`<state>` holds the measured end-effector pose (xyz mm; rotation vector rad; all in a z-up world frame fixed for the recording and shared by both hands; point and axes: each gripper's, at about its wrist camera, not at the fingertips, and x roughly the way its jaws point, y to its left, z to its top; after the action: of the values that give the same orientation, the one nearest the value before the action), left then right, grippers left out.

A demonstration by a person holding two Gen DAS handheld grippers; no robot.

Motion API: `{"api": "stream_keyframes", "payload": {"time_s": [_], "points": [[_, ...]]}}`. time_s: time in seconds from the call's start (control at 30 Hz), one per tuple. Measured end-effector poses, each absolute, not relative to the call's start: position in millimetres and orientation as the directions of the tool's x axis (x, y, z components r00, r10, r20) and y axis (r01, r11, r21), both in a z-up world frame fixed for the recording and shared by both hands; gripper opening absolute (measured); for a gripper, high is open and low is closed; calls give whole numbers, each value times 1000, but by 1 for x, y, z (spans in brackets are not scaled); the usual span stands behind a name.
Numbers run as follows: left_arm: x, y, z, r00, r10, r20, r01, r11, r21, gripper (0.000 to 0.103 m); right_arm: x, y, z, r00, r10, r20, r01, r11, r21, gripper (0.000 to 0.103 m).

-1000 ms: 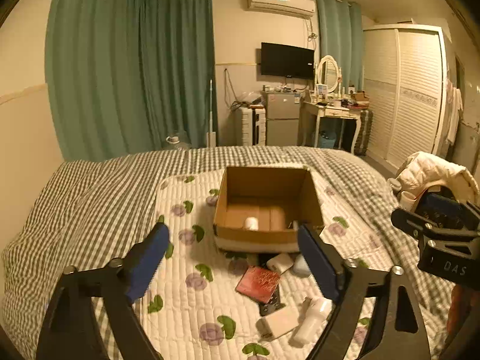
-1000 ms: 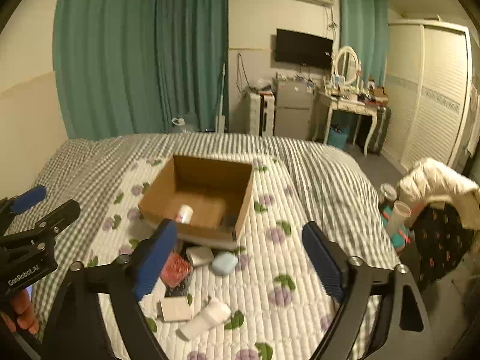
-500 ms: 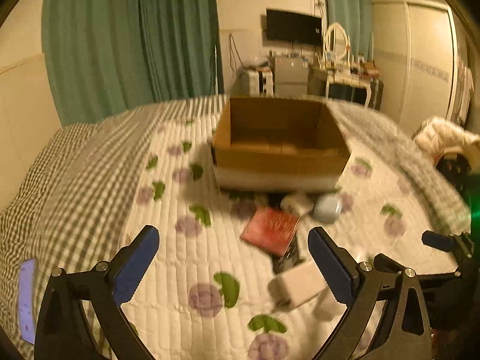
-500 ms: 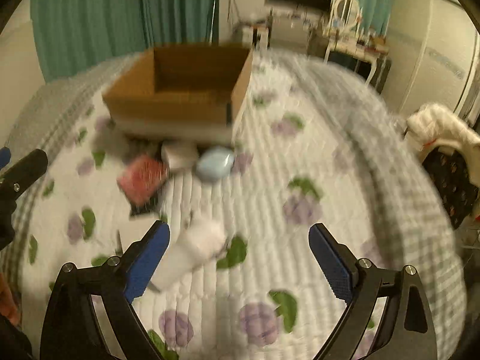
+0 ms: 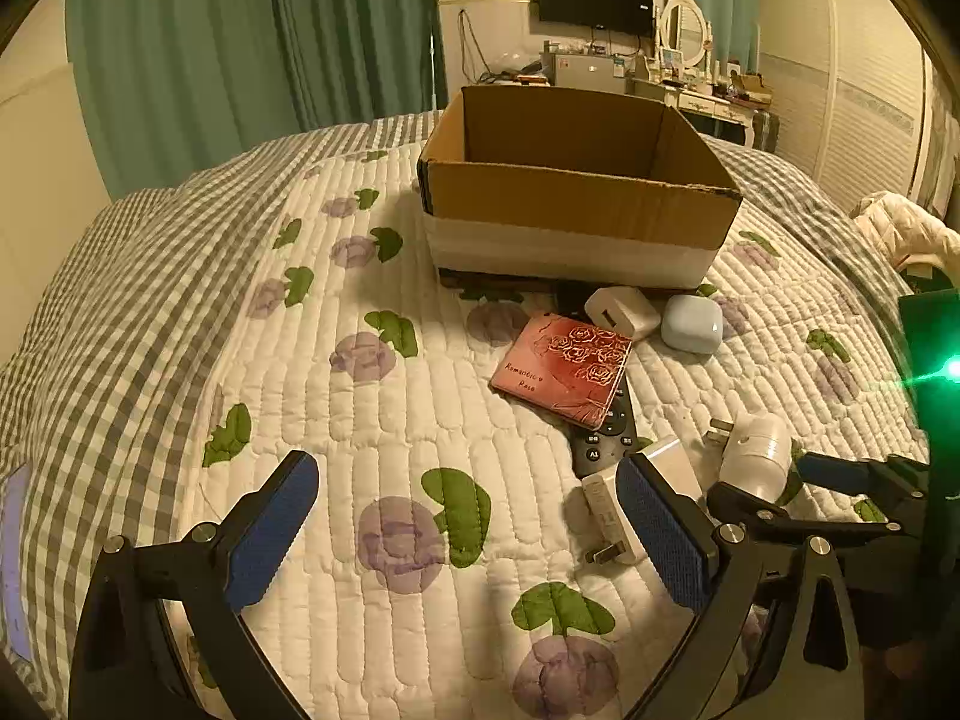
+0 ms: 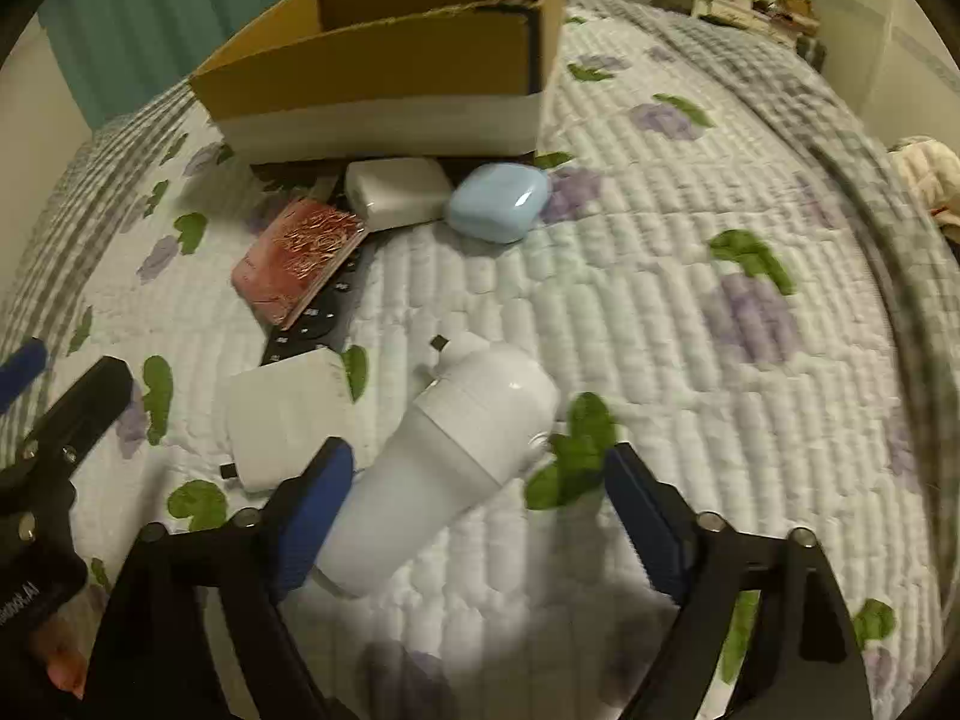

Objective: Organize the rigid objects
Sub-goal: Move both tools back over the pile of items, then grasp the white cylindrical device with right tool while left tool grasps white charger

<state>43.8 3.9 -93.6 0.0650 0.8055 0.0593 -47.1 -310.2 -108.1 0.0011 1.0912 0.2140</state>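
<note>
My right gripper, jaws spread, straddles the white bottle lying flat, plug end toward the cardboard box; my left gripper is released.

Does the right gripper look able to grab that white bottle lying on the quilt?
Probably yes: the right gripper is open, its jaws already astride the white bottle, with nothing between them.
</note>
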Motion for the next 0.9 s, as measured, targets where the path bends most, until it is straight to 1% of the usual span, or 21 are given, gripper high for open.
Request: {"api": "stream_keyframes", "payload": {"time_s": [0.03,0.1,0.17,0.2,0.27,0.33,0.5,0.63,0.77,0.83,0.87,0.9], "points": [[45,4,-94,688,77,-721,-29,997,78,101,-45,-308,-110,440,173,-881,-179,978,103,64],[45,2,-94,683,77,-726,-34,997,74,101,-43,-304,-115,426,177,-887,-192,976,102,61],[46,-1,-95,677,79,-732,-38,997,73,101,-43,-304,-115,436,168,-884,-194,977,90,55],[46,-3,-95,676,80,-733,-39,997,73,101,-43,-307,-112,445,169,-879,-195,977,89,49],[47,-8,-96,673,74,-736,-37,997,67,101,-43,-314,-105,459,169,-872,-190,978,89,49],[48,-17,-99,668,63,-741,-25,998,63,101,-43,-323,-96,486,137,-863,-185,981,52,49],[51,-41,-112,644,35,-765,8,999,52,101,-41,-340,-88,506,94,-857,-157,988,16,49],[56,-58,-122,617,17,-787,23,999,39,101,-39,-353,-82,516,91,-852,-123,992,32,49],[62,-70,-130,605,6,-796,29,999,29,101,-38,-357,-76,532,89,-842,-125,992,25,49],[65,-73,-134,601,18,-799,17,999,35,98,-37,-357,-77,533,95,-840,-127,991,32,49],[66,-73,-135,600,38,-799,0,999,47,87,-37,-358,-78,531,99,-842,-129,991,36,49],[69,-73,-138,587,43,-808,-11,999,46,72,-36,-359,-80,527,106,-843,-130,991,44,49]]}}
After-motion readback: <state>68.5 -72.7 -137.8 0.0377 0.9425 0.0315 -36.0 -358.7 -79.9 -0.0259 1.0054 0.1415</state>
